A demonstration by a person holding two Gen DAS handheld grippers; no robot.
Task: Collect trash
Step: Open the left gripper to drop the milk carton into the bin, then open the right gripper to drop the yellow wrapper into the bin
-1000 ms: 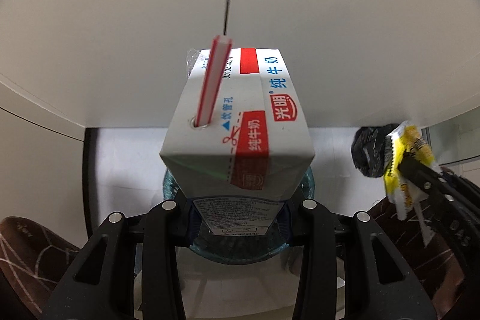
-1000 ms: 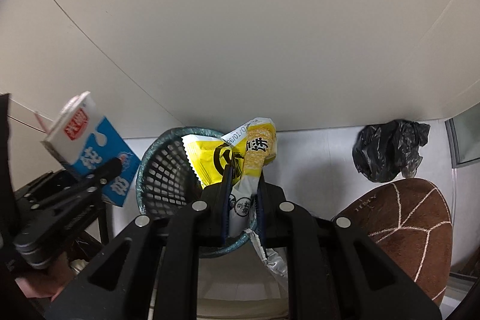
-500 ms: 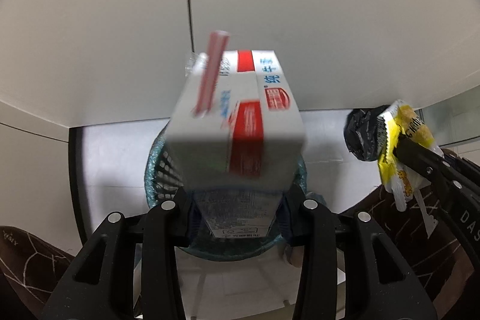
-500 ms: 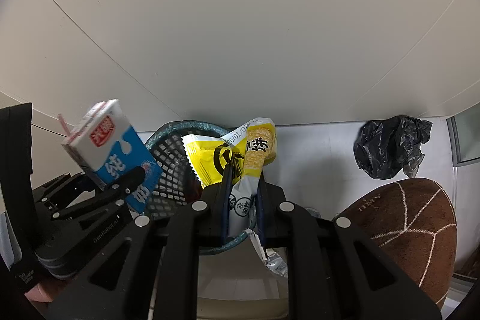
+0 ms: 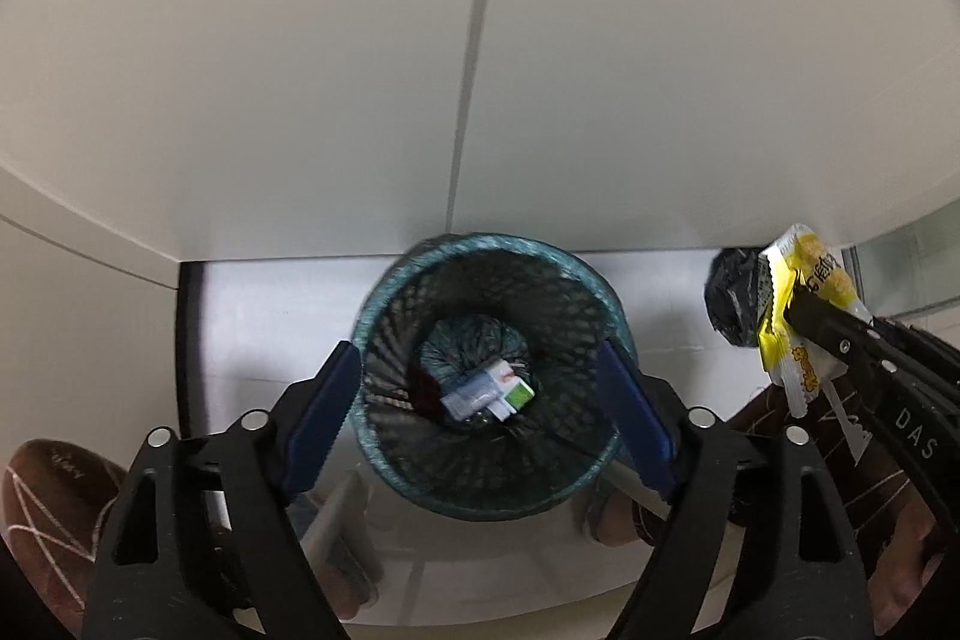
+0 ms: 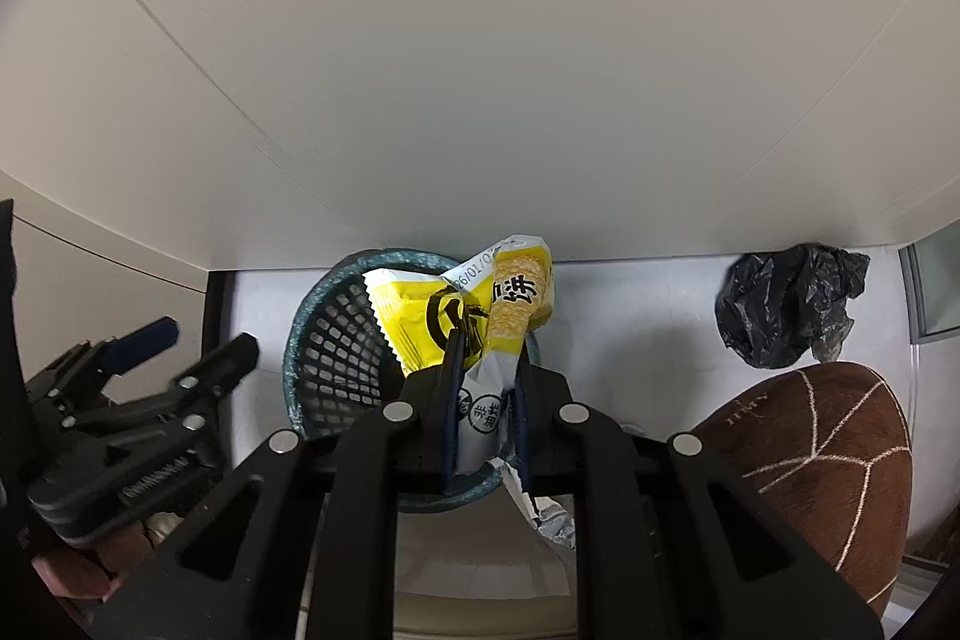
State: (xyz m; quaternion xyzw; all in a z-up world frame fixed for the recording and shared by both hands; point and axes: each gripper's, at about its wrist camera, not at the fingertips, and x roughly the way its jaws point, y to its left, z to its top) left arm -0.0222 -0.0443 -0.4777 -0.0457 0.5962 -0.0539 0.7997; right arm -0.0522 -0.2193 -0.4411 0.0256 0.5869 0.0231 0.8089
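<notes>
Left gripper point(image 5: 480, 382) hangs over the round teal mesh wastebasket point(image 5: 384, 292), its fingers just sprung wide with nothing between them. The white-and-blue milk carton point(image 5: 480, 391) lies on the basket bottom, at five o'clock of its centre. Right gripper point(image 6: 485, 388) has its fingers pinching the crinkly yellow snack wrapper point(image 6: 414, 316) over the rim. Best move now, I'd say: bring that wrapper over the basket's middle before letting go. A crumpled black plastic bag point(image 6: 786, 304) waits on the floor at three o'clock.
</notes>
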